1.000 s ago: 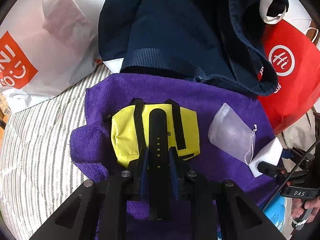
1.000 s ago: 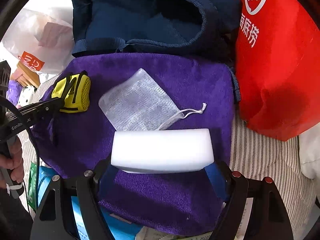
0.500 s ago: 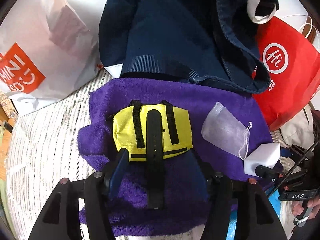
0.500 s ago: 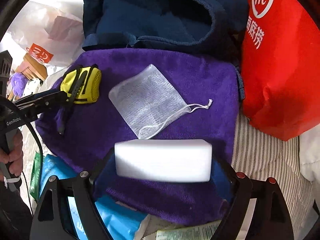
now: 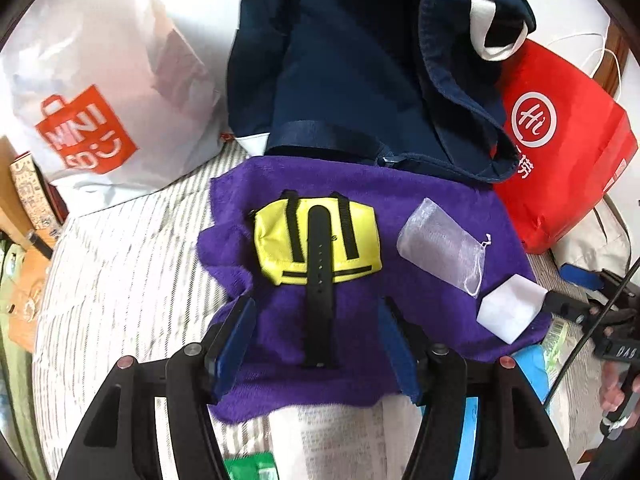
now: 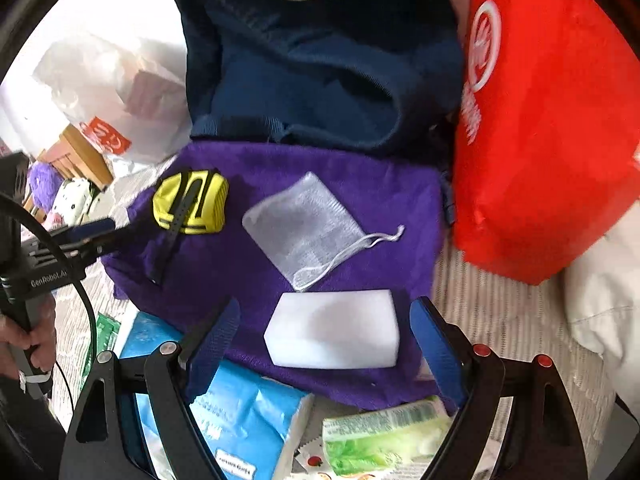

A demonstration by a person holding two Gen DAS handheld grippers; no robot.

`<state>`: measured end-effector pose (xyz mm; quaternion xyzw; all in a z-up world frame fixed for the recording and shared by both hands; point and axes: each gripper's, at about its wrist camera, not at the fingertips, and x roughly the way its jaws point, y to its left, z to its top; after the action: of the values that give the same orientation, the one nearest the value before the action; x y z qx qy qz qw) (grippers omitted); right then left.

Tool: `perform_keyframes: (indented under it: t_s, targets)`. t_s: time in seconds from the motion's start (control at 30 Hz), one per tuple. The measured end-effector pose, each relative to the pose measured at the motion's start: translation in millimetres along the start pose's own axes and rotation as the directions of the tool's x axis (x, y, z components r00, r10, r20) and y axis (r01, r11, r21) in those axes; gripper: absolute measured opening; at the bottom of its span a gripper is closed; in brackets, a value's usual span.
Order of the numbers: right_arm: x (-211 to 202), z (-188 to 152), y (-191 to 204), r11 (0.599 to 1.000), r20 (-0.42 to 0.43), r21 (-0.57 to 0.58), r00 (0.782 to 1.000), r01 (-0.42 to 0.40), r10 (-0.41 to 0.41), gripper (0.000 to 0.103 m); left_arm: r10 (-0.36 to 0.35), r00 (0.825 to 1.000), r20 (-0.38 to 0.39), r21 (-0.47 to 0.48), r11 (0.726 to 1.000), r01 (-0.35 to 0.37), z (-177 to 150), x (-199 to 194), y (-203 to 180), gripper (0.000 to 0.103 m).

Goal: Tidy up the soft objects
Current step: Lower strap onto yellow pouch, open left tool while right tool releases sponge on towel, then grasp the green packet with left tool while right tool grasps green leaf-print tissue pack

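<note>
Both hand-held grippers released: left hand-held gripper [image 5: 320,326], just opened, straddles black rubber strap [image 5: 320,276]; white foam block [image 6: 334,334] lies untouched between right hand-held gripper [image 6: 330,338] fingers on purple towel [image 6: 248,264].

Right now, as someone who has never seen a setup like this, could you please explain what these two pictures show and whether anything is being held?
There is no robot here: a person holds one handheld two-finger gripper in each hand, and a fisheye camera on each looks along its fingers. One picture comes from the left gripper, the other from the right gripper. On a purple towel lie a small yellow pouch with a black strap across it, a sheer white drawstring bag and a white foam block. Both grippers are open and hold nothing; the left jaws have just opened off the strap, and the block sits loose between the right fingers.
</note>
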<state>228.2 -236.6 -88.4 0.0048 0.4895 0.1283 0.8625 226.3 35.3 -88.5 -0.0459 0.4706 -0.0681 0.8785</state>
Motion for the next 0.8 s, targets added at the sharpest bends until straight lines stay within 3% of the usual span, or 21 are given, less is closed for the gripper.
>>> perform_keyframes:
  t_s: [0.23, 0.4, 0.6, 0.8]
  targets:
    - [-44.6, -18.2, -17.9, 0.999, 0.083, 0.041, 0.996, 0.021, -0.025, 0.087, 0.003, 1.0, 0.019, -0.035, 0.999, -0.002, -24.9, -24.1, 6.5, 0.062]
    - [-59.8, -54.0, -30.8, 0.999, 0.082, 0.023, 0.996, 0.041, -0.042, 0.087, 0.0, 1.0, 0.025, -0.059, 0.998, 0.001, -49.3, -38.4, 9.0, 0.063]
    - [-36.8, -95.3, -33.3, 0.998, 0.03, -0.056, 0.999, 0.039, -0.037, 0.087, -0.005, 1.0, -0.004, -0.101, 0.995, 0.005, -77.2, -40.9, 16.7, 0.063]
    - [-15.5, -102.4, -30.8, 0.992, 0.028, -0.117, 0.999, 0.049, -0.046, 0.087, 0.014, 0.999, -0.034, -0.127, 0.992, -0.018, -98.1, -43.2, 25.6, 0.063]
